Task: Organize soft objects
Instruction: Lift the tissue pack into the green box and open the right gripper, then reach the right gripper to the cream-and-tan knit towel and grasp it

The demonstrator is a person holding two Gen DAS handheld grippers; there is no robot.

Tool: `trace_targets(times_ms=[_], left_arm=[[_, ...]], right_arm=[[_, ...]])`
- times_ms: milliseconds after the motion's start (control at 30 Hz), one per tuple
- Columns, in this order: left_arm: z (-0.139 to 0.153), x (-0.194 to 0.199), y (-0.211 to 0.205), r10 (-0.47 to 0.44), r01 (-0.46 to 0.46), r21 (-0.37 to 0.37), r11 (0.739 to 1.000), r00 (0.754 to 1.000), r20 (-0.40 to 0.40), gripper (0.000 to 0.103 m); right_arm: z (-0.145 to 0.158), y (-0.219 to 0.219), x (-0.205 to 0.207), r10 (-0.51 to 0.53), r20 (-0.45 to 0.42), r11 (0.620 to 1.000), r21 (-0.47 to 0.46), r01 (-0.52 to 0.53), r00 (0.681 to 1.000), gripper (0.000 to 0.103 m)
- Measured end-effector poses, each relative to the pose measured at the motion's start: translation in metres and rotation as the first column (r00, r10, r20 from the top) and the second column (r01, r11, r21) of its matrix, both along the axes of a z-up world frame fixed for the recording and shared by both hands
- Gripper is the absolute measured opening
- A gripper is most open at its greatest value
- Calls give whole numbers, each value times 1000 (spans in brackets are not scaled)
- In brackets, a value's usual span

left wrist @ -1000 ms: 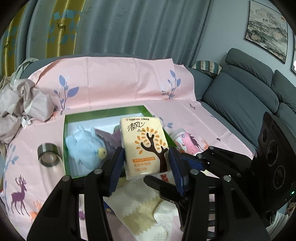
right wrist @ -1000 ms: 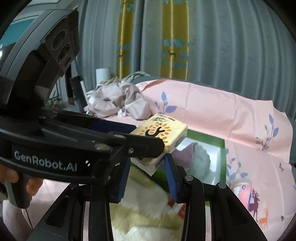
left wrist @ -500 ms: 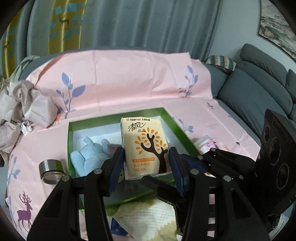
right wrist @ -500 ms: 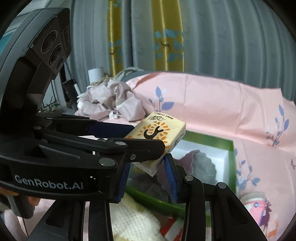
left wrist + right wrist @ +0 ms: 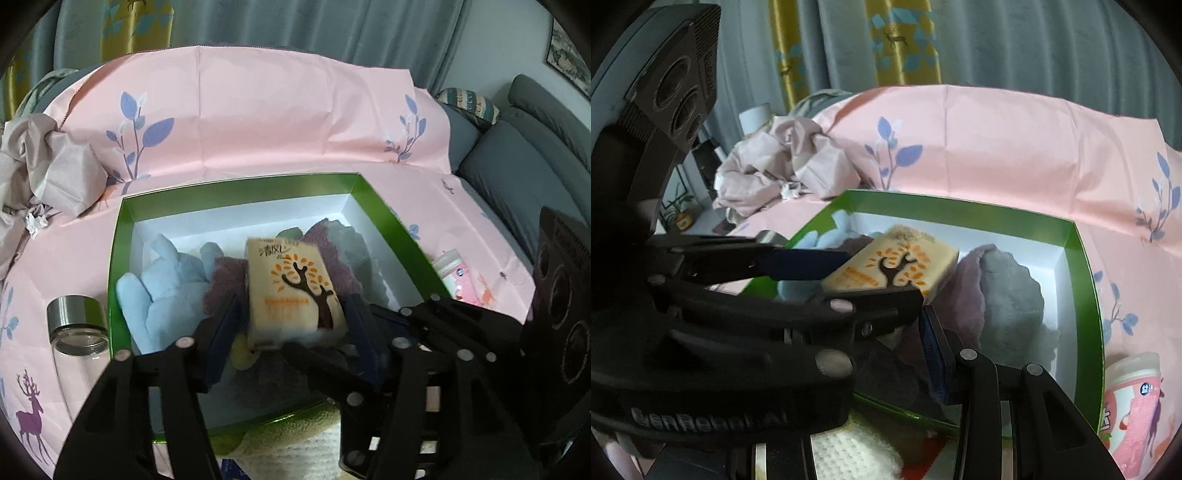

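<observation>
A yellow tissue pack (image 5: 291, 291) with a tree print hangs over the open green box (image 5: 236, 188), above a purple towel (image 5: 225, 284). My left gripper (image 5: 291, 328) straddles the pack; its jaws are opening and a gap shows on each side, so its pads no longer press. My right gripper (image 5: 882, 332) comes in from the right at the pack's (image 5: 894, 258) lower end and looks shut on it; one of its fingers is hidden behind the left gripper. A blue plush toy (image 5: 162, 291) and a grey cloth (image 5: 1008, 295) lie in the box.
A glass jar with a metal lid (image 5: 74, 325) lies left of the box. A pink cup (image 5: 1134, 398) stands at its right. A cream knitted cloth (image 5: 303, 450) lies at the near edge, crumpled beige fabric (image 5: 48, 173) at the far left, a grey sofa (image 5: 517, 166) on the right.
Both grippers carried the tissue pack forward and down until it hung over the box. The left jaws have spread away from the pack's sides, and the pack has tilted.
</observation>
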State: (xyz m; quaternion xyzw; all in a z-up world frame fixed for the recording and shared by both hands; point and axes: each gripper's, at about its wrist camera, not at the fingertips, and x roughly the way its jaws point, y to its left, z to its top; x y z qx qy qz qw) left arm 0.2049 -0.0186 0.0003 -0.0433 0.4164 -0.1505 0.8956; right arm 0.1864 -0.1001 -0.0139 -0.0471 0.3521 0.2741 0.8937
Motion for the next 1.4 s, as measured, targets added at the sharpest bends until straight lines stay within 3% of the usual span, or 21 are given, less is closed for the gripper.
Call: trace_targets(times_ms=[133,167,267,333,500,633,1133,1400], left_arm=[[4,-4,-2,17,-17,16,1000,1000,22,89],[6,-6,-2,28,-29,31,999,999,33,91],[9,-11,1,45,-47,42,998,998,43,101],[9,-14,3,54,-56,49,997,997,47,102],[7,-24,10,97,-99,82,992,995,29,102],[9,-36,12,117,-120,98,988,993,35,102],[36,-109,10,153,-159,72,985,985,84,102],[24,-154,23,189,-191,35,981,981,41,102]], right_arm=[[0,-1,3,-20,-24,1000,-5,20,1000,41],[0,-2,2,-23,-25,1000,-10,23,999,41],[2,-5,-3,-42,-23,999,-24,41,999,52],[4,-8,-6,-59,-27,998,-32,58,998,61],[15,-16,-24,-80,-5,996,-42,80,997,63],[23,-27,-41,-126,10,991,-48,126,992,76],[38,-57,-109,-202,-14,979,-41,201,979,78],[33,-71,-136,-215,-53,976,-32,214,975,78]])
